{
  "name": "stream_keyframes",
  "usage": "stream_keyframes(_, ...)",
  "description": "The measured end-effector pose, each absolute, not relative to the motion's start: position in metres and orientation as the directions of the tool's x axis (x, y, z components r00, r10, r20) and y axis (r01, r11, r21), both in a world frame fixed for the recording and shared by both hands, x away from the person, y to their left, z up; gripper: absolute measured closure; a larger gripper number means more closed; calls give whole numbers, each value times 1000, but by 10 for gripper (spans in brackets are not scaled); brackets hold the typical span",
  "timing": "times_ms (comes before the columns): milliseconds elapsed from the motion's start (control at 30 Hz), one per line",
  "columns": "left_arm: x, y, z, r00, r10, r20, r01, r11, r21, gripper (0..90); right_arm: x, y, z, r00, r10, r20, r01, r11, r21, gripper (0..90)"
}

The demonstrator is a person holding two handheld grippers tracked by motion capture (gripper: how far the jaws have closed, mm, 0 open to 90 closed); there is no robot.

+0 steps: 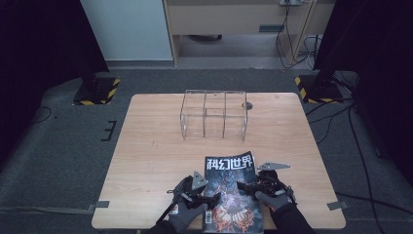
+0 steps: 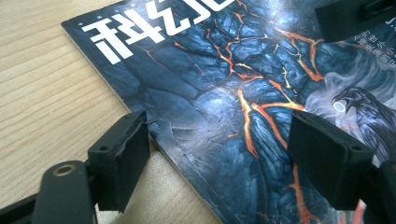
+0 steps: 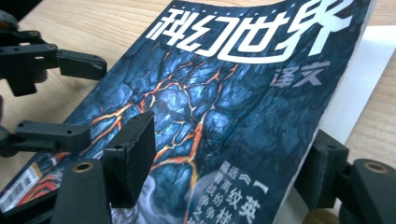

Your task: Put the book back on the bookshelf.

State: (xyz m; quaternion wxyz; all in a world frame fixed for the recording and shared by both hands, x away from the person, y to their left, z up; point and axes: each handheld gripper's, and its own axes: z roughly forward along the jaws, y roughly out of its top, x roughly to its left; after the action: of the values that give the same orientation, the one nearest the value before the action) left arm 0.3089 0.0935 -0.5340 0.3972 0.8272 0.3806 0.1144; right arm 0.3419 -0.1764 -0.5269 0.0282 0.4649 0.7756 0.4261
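A magazine with a dark blue cracked-lava cover and white title lies at the table's front edge, between my two grippers. My left gripper stands open astride the magazine's spine edge, one jaw over the wood and one over the cover; in its own view the left gripper holds nothing. My right gripper is open at the opposite edge. There the cover is raised off a white page, and the right gripper has one jaw above the cover and one beyond its edge.
A clear acrylic rack with upright dividers stands at the far middle of the wooden table. A small round hole sits beside it. Black stand bases with yellow stripes rest on the floor past the far corners.
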Motion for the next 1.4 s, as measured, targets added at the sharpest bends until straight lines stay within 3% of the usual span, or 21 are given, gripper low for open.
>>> stream_keyframes(167,309,93,-534,686,719,-113,537,-395,745,194,345,-172,-527,-564,751,343,695,207,689,321)
stream_keyframes(400,309,93,-534,688,717,-112,535,-397,746,189,345,-167,-526,-572,769,284,677,247,694,536)
stream_keyframes(767,311,95,-534,690,714,-120,537,-393,747,194,345,-170,-516,-574,772,272,659,239,713,774)
stream_keyframes(1100,316,104,-531,655,741,-150,554,-335,762,203,335,-166,-500,-621,742,254,596,236,767,847)
stream_keyframes(1400,319,109,-528,647,740,-186,560,-296,774,193,327,-164,-484,-663,712,231,526,224,820,856)
